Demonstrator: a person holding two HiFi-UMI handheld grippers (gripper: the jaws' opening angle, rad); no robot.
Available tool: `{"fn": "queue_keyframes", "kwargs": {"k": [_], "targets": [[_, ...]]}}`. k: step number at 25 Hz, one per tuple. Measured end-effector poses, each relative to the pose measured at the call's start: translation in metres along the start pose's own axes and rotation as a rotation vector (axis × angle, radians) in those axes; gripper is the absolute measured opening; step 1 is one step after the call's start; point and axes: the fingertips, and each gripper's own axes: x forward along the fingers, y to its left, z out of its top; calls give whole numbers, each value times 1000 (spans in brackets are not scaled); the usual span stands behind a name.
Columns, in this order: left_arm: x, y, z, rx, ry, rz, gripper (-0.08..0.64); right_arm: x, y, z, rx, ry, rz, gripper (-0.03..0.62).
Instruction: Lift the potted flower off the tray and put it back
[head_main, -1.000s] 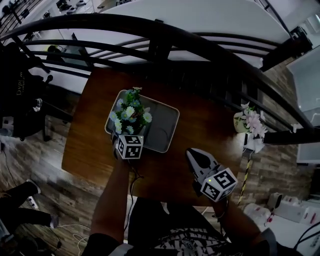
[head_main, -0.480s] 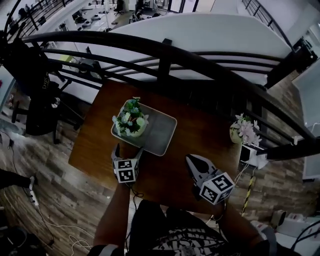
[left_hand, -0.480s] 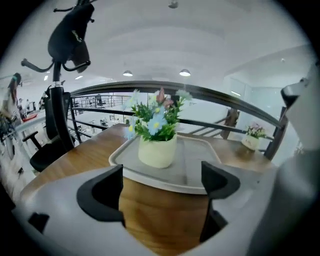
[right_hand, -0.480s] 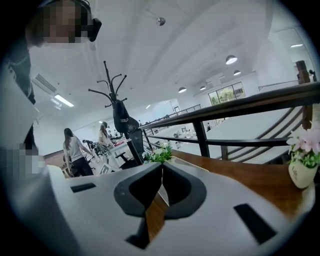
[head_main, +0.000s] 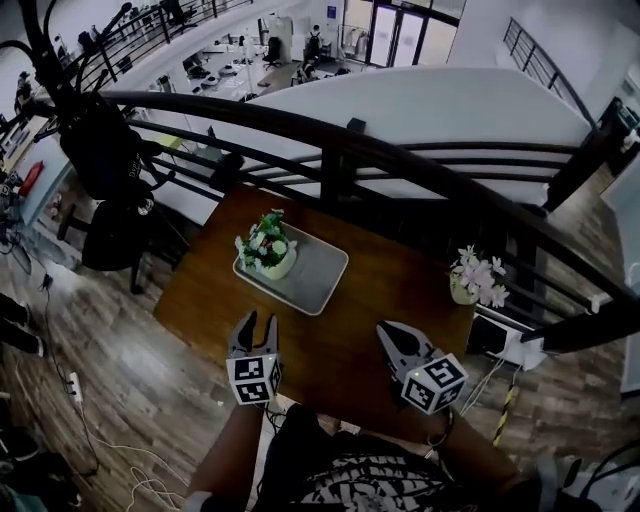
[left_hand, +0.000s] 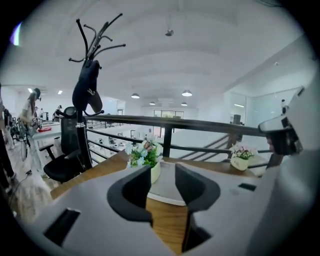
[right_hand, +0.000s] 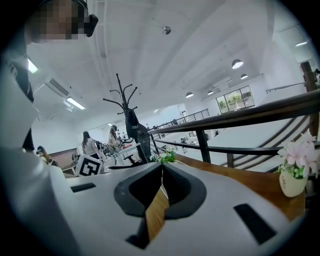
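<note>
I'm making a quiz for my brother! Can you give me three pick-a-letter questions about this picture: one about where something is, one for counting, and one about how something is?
1. Where is the pot of blue and white flowers?
A) in a box
B) on the tray
C) on a shelf

2. How many flower pots stand on the table?
A) one
B) four
C) two

3. How are the right tool's jaws?
A) shut, with nothing between them
B) wide apart
C) squeezing a pot

Answers:
1 B: the pot stands at the tray's left end.
2 C: there is the one on the tray, plus a pot of pink flowers at the table's right edge.
3 A: the right gripper view shows the jaws meeting at their tips with nothing in them.
</note>
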Motion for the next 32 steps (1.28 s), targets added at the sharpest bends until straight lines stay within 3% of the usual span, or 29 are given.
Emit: {"fn": "queue_keyframes", "kwargs": {"k": [3, 5, 11, 17, 24, 32], "targets": [[-33, -20, 23, -67, -71, 22, 45, -21, 0, -1, -10, -6, 27, -2], [-54, -37, 35, -104, -110, 16, 9, -32, 5, -3, -22, -9, 48, -2], [-107, -71, 50, -159, -173, 3, 9, -45, 24, -7, -53, -13, 122, -2], [-143, -84, 46, -174, -163, 8, 9, -51, 46, -14, -81, -11, 163, -2], [-159, -94, 45, -146, -164, -18, 9, -64, 74, -25, -112, -29, 171, -2], [-182, -91, 21, -162, -140, -69, 9, -77, 107, -50, -125, -12, 118, -2]]}}
